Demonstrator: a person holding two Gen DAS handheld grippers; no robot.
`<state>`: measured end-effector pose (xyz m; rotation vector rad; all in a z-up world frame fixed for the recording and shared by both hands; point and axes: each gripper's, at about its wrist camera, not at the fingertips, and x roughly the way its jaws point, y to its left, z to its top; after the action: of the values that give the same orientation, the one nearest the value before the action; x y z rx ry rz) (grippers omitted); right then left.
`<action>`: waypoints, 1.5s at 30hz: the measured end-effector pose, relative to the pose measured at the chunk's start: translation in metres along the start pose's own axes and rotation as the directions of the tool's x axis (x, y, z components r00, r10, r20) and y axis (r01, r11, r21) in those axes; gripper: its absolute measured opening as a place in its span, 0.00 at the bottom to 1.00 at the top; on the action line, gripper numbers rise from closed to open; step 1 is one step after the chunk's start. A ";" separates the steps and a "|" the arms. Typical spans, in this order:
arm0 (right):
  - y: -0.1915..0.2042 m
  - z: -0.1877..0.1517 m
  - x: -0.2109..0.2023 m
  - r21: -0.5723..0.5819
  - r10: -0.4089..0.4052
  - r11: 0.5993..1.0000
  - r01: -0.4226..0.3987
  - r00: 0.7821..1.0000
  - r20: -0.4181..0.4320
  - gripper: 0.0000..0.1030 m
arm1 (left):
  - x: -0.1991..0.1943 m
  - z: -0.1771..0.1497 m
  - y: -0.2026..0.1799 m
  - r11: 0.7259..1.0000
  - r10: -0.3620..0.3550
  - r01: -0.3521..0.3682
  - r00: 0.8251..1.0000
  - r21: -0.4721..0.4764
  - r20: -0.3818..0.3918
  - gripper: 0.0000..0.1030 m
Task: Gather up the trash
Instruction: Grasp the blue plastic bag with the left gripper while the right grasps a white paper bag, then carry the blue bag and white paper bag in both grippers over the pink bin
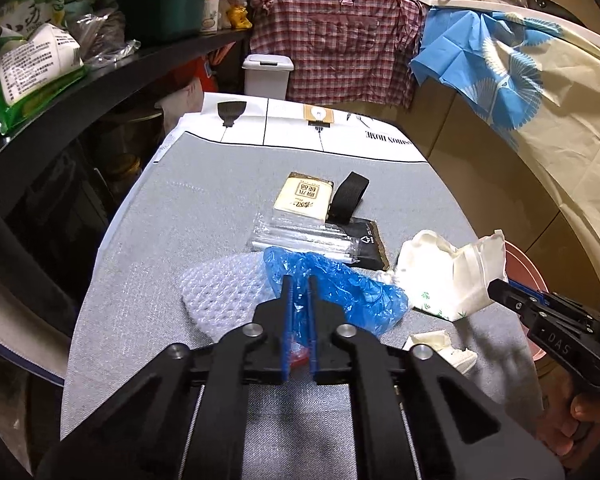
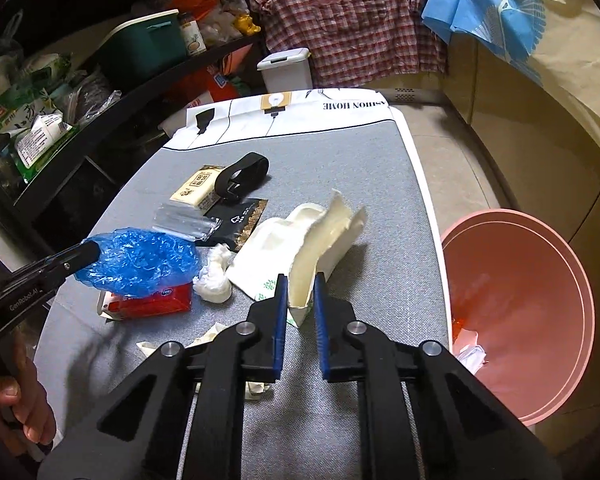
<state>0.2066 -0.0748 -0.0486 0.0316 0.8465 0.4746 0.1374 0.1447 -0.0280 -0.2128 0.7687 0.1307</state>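
My left gripper (image 1: 299, 280) is shut on a crumpled blue plastic bag (image 1: 340, 284), which also shows in the right wrist view (image 2: 140, 260) held above a red tissue pack (image 2: 152, 300). My right gripper (image 2: 300, 280) is shut on a torn white paper carton (image 2: 320, 244); in the left wrist view the carton (image 1: 456, 276) sits at the right. A crumpled white tissue (image 2: 214, 276) lies between them. A pink bin (image 2: 520, 312) with some trash inside stands right of the table.
On the grey table mat (image 2: 360, 168) lie a beige packet (image 2: 198, 188), a black strap (image 2: 244, 176), a black wrapper (image 2: 240, 220), clear straws (image 2: 186, 220), bubble wrap (image 1: 220, 292) and paper scraps (image 1: 440, 344). Shelves (image 2: 60, 92) stand left, a white lidded bin (image 2: 286, 68) behind.
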 end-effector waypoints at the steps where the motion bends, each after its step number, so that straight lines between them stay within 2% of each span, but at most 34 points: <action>1: 0.000 0.000 -0.002 -0.002 -0.002 1.000 0.002 1.000 0.005 0.11 | -0.002 0.000 0.000 1.000 0.000 0.000 1.000 0.000 0.004 0.04; 11: -0.001 0.003 -0.029 -0.041 -0.030 0.999 0.034 0.995 0.097 0.09 | -0.022 0.008 -0.003 1.000 -0.004 0.003 0.998 0.005 0.062 0.02; 22: -0.011 0.002 -0.055 -0.034 -0.034 0.999 0.040 0.988 0.149 0.09 | -0.054 0.015 -0.009 1.000 -0.004 0.003 0.990 0.008 0.139 0.01; 45: -0.026 -0.003 -0.089 -0.015 -0.047 0.999 0.050 0.979 0.197 0.09 | -0.069 0.016 -0.035 0.999 -0.034 0.026 0.986 0.048 0.166 0.01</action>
<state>0.1643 -0.1359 0.0073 0.0389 0.6471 0.4263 0.1061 0.1117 0.0364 -0.1682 0.6013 0.1009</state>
